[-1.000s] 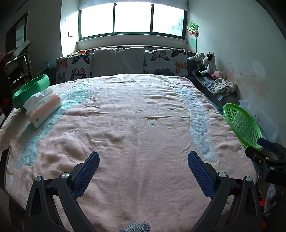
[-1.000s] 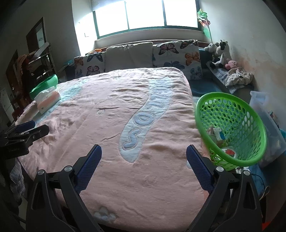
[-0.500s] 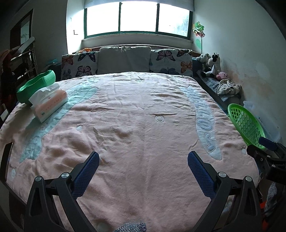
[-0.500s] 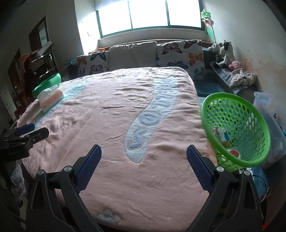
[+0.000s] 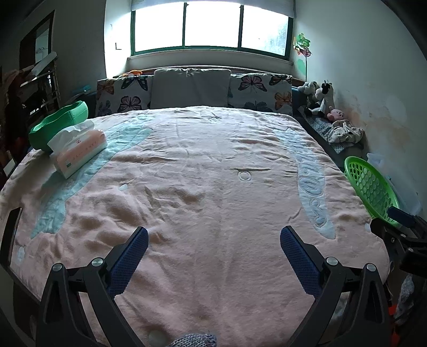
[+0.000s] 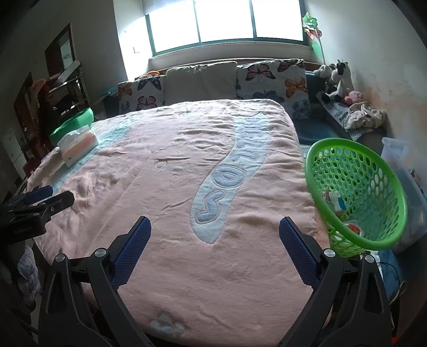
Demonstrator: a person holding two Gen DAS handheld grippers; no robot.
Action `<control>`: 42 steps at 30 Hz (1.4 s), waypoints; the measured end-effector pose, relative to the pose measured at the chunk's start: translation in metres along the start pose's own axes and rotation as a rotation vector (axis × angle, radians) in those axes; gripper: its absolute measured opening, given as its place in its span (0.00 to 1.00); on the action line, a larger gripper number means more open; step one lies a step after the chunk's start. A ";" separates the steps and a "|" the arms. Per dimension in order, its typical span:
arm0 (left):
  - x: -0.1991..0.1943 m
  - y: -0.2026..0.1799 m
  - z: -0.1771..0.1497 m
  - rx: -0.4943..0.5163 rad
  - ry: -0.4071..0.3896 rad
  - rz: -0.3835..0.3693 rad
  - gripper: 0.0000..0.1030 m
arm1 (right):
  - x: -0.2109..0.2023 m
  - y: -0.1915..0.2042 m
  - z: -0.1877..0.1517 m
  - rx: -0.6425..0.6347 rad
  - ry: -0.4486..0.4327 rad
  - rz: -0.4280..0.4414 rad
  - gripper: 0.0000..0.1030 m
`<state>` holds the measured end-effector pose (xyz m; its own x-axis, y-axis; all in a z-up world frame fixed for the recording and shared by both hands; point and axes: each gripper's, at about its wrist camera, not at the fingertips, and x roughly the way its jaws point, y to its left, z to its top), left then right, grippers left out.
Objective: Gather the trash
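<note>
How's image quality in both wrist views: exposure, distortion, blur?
Left wrist view: window blown out white, room corners dark, strong fisheye bending of the pink blanket; sharp, no motion blur. Right wrist view: same clipped window, shelf side at left underexposed, green basket stretched by the lens; contents legible but small.

Left hand-held gripper (image 5: 213, 241), right hand-held gripper (image 6: 214, 235): black angular frames, silver screws, blue textured pads (image 5: 127, 260). Grey knit sleeve (image 5: 192, 340) below.
</note>
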<state>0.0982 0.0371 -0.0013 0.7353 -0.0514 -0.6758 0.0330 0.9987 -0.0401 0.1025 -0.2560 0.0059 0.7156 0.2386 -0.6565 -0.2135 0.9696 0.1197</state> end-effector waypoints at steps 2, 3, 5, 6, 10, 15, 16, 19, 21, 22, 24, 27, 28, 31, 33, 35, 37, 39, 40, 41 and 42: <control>-0.001 0.000 -0.001 0.001 -0.002 0.002 0.93 | 0.000 0.001 0.000 -0.002 0.000 0.001 0.93; -0.002 0.000 -0.001 -0.001 -0.002 0.001 0.93 | 0.000 0.001 0.000 -0.002 0.000 0.002 0.93; -0.002 0.001 -0.001 -0.004 -0.003 0.001 0.93 | 0.000 0.002 0.000 -0.002 0.000 0.003 0.93; -0.003 0.001 -0.001 -0.004 -0.004 0.001 0.93 | 0.000 0.002 0.000 -0.002 -0.001 0.003 0.93; -0.004 0.001 -0.001 -0.006 -0.008 0.002 0.93 | 0.001 0.002 0.000 -0.002 0.000 0.003 0.93; -0.005 0.003 -0.001 -0.010 -0.009 0.005 0.93 | 0.001 0.003 0.000 -0.004 0.001 0.004 0.93; -0.005 0.003 -0.001 -0.012 -0.009 0.006 0.93 | 0.001 0.004 0.000 -0.005 0.000 0.003 0.93; -0.006 0.004 -0.001 -0.016 -0.014 0.006 0.93 | 0.001 0.004 0.000 -0.003 0.001 0.003 0.93; -0.006 0.004 -0.001 -0.016 -0.014 0.006 0.93 | 0.001 0.003 0.000 -0.004 0.001 0.003 0.93; -0.007 0.004 -0.001 -0.014 -0.015 0.006 0.93 | 0.001 0.003 0.000 -0.004 0.000 0.004 0.93; -0.007 0.003 -0.002 -0.012 -0.014 0.004 0.93 | 0.001 0.004 0.000 -0.002 -0.002 0.005 0.93; -0.006 0.001 -0.002 -0.009 -0.012 0.005 0.93 | 0.001 0.004 0.000 -0.005 -0.001 0.001 0.93; -0.006 0.001 -0.002 -0.010 -0.012 0.005 0.93 | 0.001 0.004 0.000 -0.005 -0.002 0.001 0.93; -0.006 0.001 -0.002 -0.009 -0.013 0.006 0.93 | 0.000 0.005 0.000 -0.005 -0.005 -0.002 0.94; -0.006 0.001 -0.002 -0.009 -0.013 0.004 0.93 | 0.000 0.005 0.000 -0.007 -0.008 -0.011 0.94; -0.006 0.000 -0.003 -0.006 -0.013 0.002 0.93 | -0.001 0.004 0.000 -0.008 -0.009 -0.011 0.94; -0.005 -0.002 -0.003 -0.003 -0.013 0.003 0.93 | -0.001 0.004 0.000 -0.007 -0.010 -0.013 0.94; -0.005 -0.004 -0.003 -0.002 -0.012 0.000 0.93 | -0.001 0.003 0.000 -0.006 -0.011 -0.013 0.94; -0.005 -0.005 -0.003 0.001 -0.012 0.001 0.93 | -0.001 0.003 0.000 -0.005 -0.010 -0.014 0.94; -0.004 -0.005 -0.002 0.002 -0.012 0.001 0.93 | -0.001 0.003 0.000 -0.005 -0.010 -0.015 0.94; -0.004 -0.006 -0.002 0.003 -0.012 0.000 0.93 | -0.001 0.001 0.000 -0.004 -0.011 -0.016 0.94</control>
<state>0.0934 0.0309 0.0003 0.7435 -0.0514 -0.6668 0.0348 0.9987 -0.0381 0.1011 -0.2549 0.0068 0.7261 0.2235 -0.6503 -0.2045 0.9731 0.1061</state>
